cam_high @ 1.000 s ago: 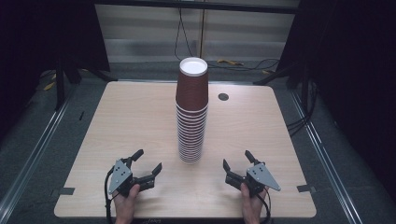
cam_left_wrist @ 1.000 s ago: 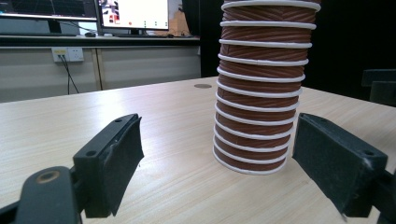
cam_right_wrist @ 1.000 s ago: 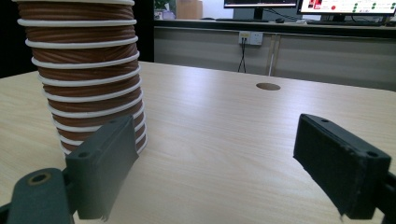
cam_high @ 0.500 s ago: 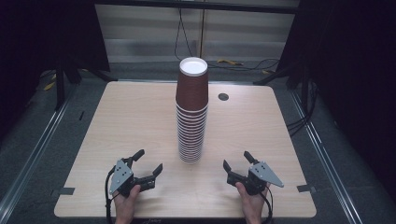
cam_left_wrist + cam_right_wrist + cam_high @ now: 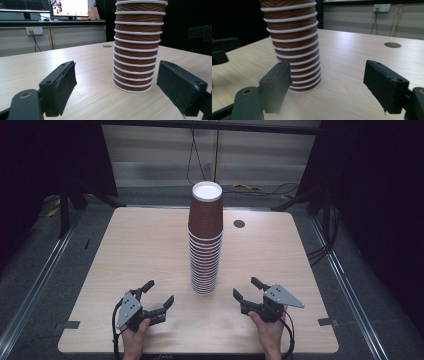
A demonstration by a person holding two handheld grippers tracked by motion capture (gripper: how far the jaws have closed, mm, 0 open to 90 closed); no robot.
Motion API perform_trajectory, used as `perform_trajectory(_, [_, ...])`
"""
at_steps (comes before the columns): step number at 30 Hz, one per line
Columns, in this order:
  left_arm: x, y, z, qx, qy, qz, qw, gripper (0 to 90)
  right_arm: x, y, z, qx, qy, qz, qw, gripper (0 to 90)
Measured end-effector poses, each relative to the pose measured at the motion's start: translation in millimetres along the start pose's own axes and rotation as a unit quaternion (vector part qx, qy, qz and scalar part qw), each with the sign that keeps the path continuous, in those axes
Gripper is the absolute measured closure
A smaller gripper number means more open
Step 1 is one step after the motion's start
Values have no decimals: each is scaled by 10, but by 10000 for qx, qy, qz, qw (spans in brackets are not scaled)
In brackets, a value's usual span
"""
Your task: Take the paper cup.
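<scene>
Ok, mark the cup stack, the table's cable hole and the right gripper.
cup stack (image 5: 204, 245), high view, middle of its side.
cable hole (image 5: 239, 224), high view, its centre.
right gripper (image 5: 247, 288), high view, midway between its fingertips.

stack: i see the cup stack (image 5: 205, 240) upright mid-table (image 5: 125, 250) | hole: cable hole (image 5: 239, 224) behind it to the right | left gripper (image 5: 159, 296) near edge, left of stack | right gripper (image 5: 247, 289) near edge, right of stack, both apart from it

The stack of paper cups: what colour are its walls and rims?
Reddish-brown ribbed walls with white rims on the stack of cups; clearest in the left gripper view.
</scene>
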State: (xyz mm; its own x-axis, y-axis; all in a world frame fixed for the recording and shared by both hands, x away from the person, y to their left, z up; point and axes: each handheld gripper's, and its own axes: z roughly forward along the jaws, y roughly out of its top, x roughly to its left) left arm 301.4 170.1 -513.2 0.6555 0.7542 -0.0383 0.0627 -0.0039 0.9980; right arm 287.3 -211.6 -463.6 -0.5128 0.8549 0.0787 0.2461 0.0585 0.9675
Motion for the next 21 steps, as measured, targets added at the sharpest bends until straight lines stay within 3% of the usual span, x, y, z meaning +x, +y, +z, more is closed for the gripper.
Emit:
perform_trajectory(11, [0,0,-2,-2,-9,8,10000,156,0,275,27,-66,504,-10,9987,169])
perform_trajectory(16, [-1,-1,-3,-6,-27,12,10000,156,10,491,66,-21,769,-151,9969,174])
perform_trajectory(21, [0,-1,-4,-4,-42,22,10000,156,48,647,96,-91,843,-233,9961,137])
